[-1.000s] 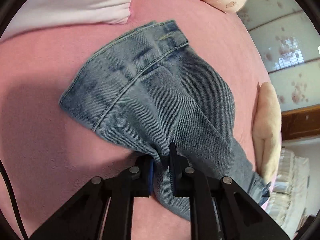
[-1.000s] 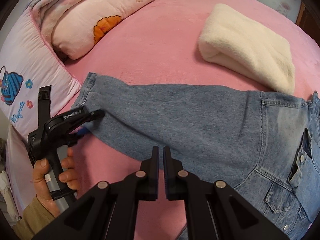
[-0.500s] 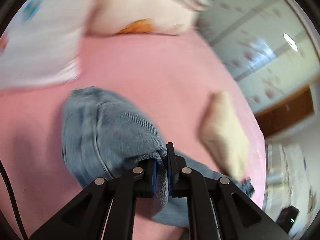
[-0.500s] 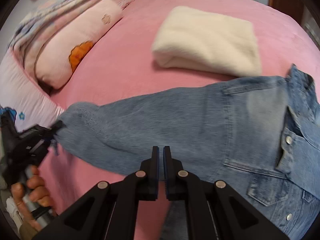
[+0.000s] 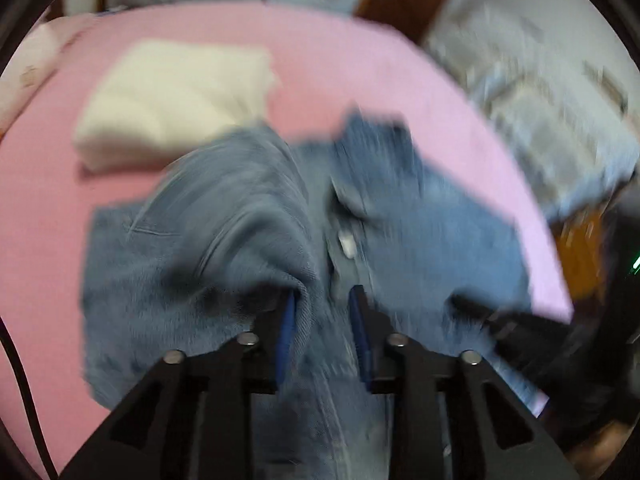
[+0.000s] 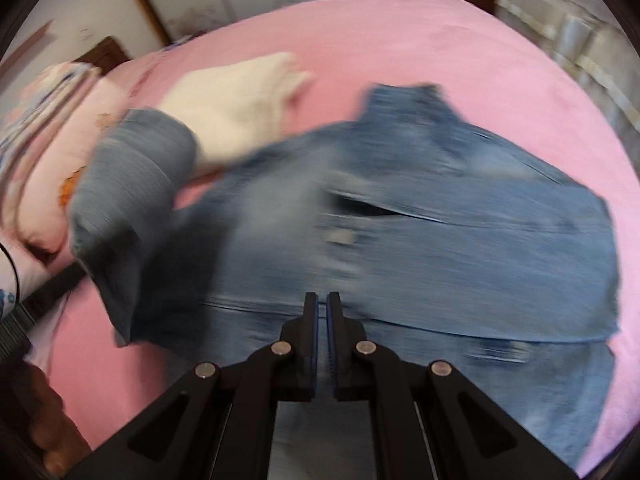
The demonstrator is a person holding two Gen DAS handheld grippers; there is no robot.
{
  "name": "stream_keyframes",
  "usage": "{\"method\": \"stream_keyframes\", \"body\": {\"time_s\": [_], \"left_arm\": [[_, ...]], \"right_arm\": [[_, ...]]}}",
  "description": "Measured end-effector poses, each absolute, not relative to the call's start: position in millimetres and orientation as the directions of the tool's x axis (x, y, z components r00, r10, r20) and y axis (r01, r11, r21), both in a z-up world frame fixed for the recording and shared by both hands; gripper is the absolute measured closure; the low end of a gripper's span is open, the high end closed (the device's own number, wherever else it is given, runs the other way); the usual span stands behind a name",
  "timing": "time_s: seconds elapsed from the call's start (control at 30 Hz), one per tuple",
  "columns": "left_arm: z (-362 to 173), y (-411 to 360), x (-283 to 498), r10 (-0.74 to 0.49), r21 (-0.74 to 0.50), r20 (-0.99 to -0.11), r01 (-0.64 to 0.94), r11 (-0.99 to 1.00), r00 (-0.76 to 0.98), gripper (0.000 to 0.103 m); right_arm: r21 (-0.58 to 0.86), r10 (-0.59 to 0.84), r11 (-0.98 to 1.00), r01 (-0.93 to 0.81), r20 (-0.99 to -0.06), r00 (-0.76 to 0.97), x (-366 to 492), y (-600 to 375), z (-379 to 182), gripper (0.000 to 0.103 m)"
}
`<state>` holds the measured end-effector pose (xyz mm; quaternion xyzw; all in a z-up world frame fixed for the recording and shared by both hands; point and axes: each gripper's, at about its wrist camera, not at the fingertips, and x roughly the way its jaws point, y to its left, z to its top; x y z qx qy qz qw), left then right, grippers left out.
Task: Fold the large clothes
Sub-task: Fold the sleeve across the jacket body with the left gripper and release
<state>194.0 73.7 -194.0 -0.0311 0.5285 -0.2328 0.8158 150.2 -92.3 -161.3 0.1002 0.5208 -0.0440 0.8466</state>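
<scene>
Left gripper [image 5: 322,330] now stands wide; half a second ago it pinched the sleeve [image 6: 132,200]. The sleeve has swung in over the denim jacket [image 6: 440,240], so the sleeve fold looks nearly laid. Right gripper [image 6: 322,320] narrow, nothing between its fingers, above the jacket on the pink bed [image 6: 440,48]. Counted: one jacket, one cream folded blanket [image 5: 172,96], one pillow [image 6: 48,140]. Both views motion-blurred.
</scene>
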Motion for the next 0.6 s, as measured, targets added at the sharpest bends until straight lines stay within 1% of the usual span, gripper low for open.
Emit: {"method": "stream_keyframes", "body": {"time_s": [0.03,0.13,0.23,0.27,0.3,0.33,0.4,0.5,0.57,0.6], "left_arm": [[-206,59,186,-0.395,-0.282,-0.869,0.356,0.891,0.298,0.075],[-214,51,158,-0.389,-0.291,-0.886,0.349,0.891,0.253,0.075],[-206,60,139,-0.362,-0.278,-0.888,0.297,0.914,0.284,0.073],[-201,72,135,-0.345,-0.272,-0.888,0.258,0.927,0.304,0.069],[-195,88,120,-0.333,-0.270,-0.888,0.225,0.936,0.318,0.065],[-191,102,118,-0.310,-0.266,-0.888,0.170,0.949,0.341,0.064],[-193,128,121,-0.266,-0.255,-0.888,0.079,0.964,0.374,0.056],[-196,175,114,-0.136,-0.174,-0.903,-0.057,0.983,0.407,0.054],[-209,201,115,-0.057,-0.107,-0.927,-0.115,0.988,0.370,0.054],[-217,211,117,-0.051,-0.102,-0.936,-0.129,0.986,0.349,0.054]], "right_arm": [[0.125,0.025,0.972,0.199,-0.897,0.442,143,-110,-165,0.099],[0.147,0.039,0.963,0.225,-0.905,0.423,130,-142,-172,0.099],[0.207,0.095,0.953,0.222,-0.898,0.429,122,-156,-172,0.099],[0.229,0.117,0.949,0.215,-0.892,0.436,122,-159,-171,0.099],[0.251,0.141,0.947,0.202,-0.886,0.442,122,-158,-170,0.093],[0.268,0.161,0.945,0.189,-0.880,0.446,125,-156,-169,0.079],[0.294,0.194,0.944,0.149,-0.862,0.468,131,-145,-163,0.064],[0.309,0.245,0.949,0.057,-0.841,0.483,144,-116,-154,0.063],[0.290,0.257,0.957,-0.010,-0.833,0.489,155,-88,-150,0.063],[0.276,0.258,0.960,-0.037,-0.832,0.491,159,-75,-148,0.063]]}}
